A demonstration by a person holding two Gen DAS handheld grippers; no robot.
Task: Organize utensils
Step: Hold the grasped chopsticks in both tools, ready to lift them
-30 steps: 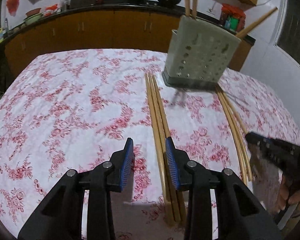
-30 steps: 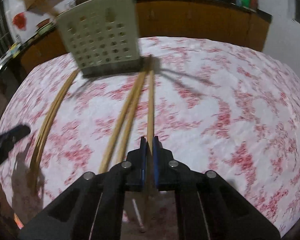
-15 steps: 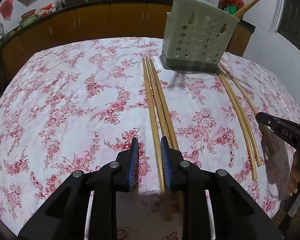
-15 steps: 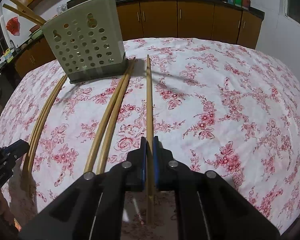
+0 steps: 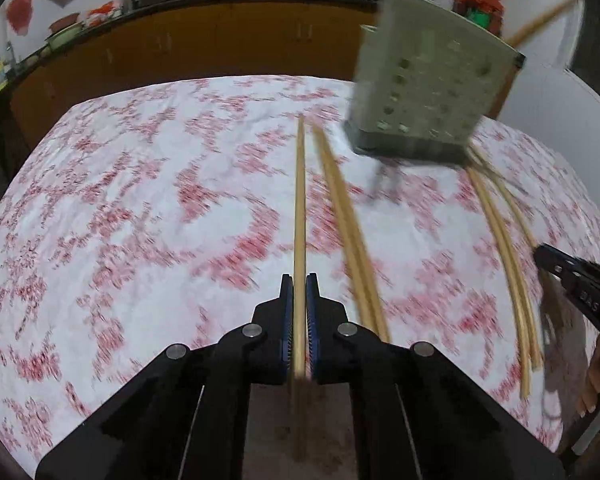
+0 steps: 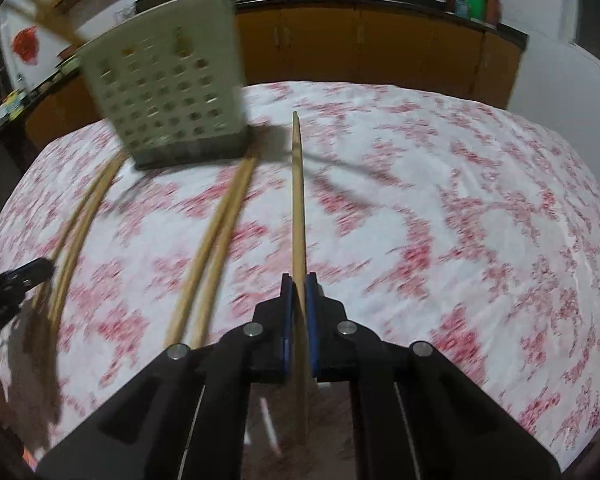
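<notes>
My left gripper (image 5: 299, 280) is shut on a single wooden chopstick (image 5: 299, 200) that runs straight ahead over the floral tablecloth (image 5: 140, 220). Two more chopsticks (image 5: 348, 240) lie just right of it. The perforated grey-green utensil holder (image 5: 432, 88), with chopsticks standing in it, is at the far right. My right gripper (image 6: 299, 280) is shut on another chopstick (image 6: 298, 200) pointing forward. In the right wrist view a chopstick pair (image 6: 216, 240) lies to the left and the holder (image 6: 168, 92) stands at the far left.
A further bundle of chopsticks (image 5: 504, 240) lies on the cloth between the two grippers, also seen as the bundle (image 6: 80, 232) in the right wrist view. Brown cabinets (image 5: 220, 48) with pans on the counter run behind the table. Both views are motion-blurred.
The left gripper's jaws went from apart to closed on the leftmost of three chopsticks, which now sits apart from the other two. The right gripper stayed shut on its chopstick.
</notes>
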